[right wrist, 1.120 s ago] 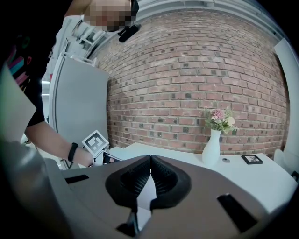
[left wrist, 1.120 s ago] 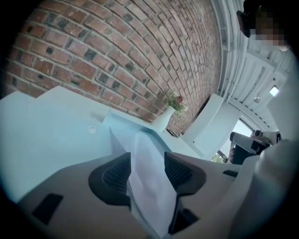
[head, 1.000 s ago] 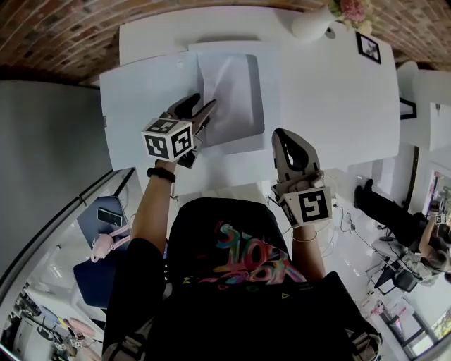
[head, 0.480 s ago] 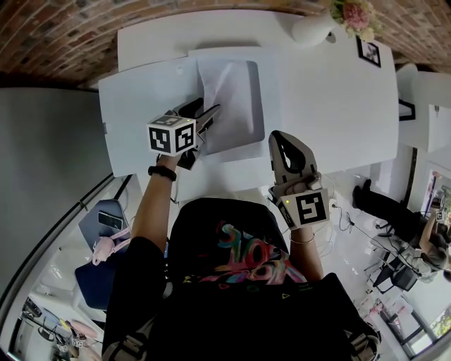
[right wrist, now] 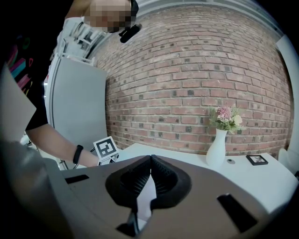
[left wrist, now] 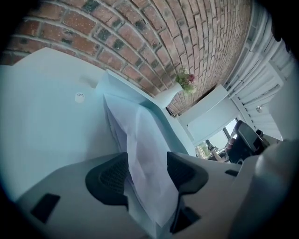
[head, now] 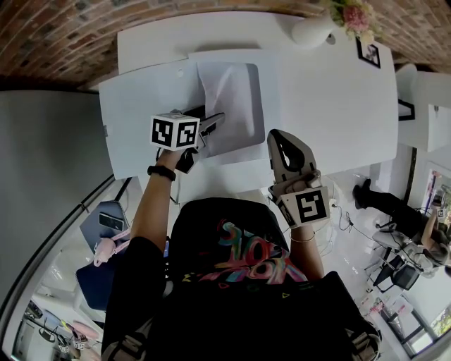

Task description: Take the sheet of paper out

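The left tongs (head: pixel 211 121), opening with the sheet of paper (head: pixel 236 92) between them, hide its near corner; the picture's top edge cuts off the flowers (head: pixel 350 10).

A red brick wall (head: pixel 63 42) runs along the far side. A white table (head: pixel 338 106) stands against it, with a white vase (head: pixel 310 27) of pink flowers (head: pixel 351 10) and a small black picture frame (head: pixel 368 48) at its far right. A grey panel (head: pixel 42 155) stands at the left, and the pale floor (head: pixel 49 261) gleams.
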Motion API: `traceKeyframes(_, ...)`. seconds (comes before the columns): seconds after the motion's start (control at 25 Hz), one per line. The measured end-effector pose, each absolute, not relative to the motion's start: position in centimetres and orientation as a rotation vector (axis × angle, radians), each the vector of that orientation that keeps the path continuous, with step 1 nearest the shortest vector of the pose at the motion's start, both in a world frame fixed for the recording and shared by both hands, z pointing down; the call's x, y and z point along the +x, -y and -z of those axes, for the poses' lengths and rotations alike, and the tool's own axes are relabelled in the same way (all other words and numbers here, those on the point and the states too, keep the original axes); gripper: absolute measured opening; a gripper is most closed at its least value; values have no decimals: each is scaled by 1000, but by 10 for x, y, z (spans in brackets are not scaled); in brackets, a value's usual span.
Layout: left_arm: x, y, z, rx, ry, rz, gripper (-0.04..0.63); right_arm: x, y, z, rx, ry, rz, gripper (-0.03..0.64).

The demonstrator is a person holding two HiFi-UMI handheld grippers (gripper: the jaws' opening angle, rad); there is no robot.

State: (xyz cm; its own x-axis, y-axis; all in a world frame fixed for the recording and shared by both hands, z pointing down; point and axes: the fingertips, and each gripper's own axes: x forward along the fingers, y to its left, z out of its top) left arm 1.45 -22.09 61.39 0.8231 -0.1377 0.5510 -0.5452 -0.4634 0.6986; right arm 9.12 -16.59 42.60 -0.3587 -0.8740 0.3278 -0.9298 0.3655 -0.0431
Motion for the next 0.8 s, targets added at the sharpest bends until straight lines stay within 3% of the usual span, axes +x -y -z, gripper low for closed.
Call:
traceKeyframes(0.36, 18, 212, -600, 1914, 346, -312, 252, 92, 168, -426, 1589, 2387, -328, 18)
traceKeyframes(0.8, 27, 218, -596, 1931, 315, -271, 252, 89, 171, -429, 1565, 2401, -340, 18)
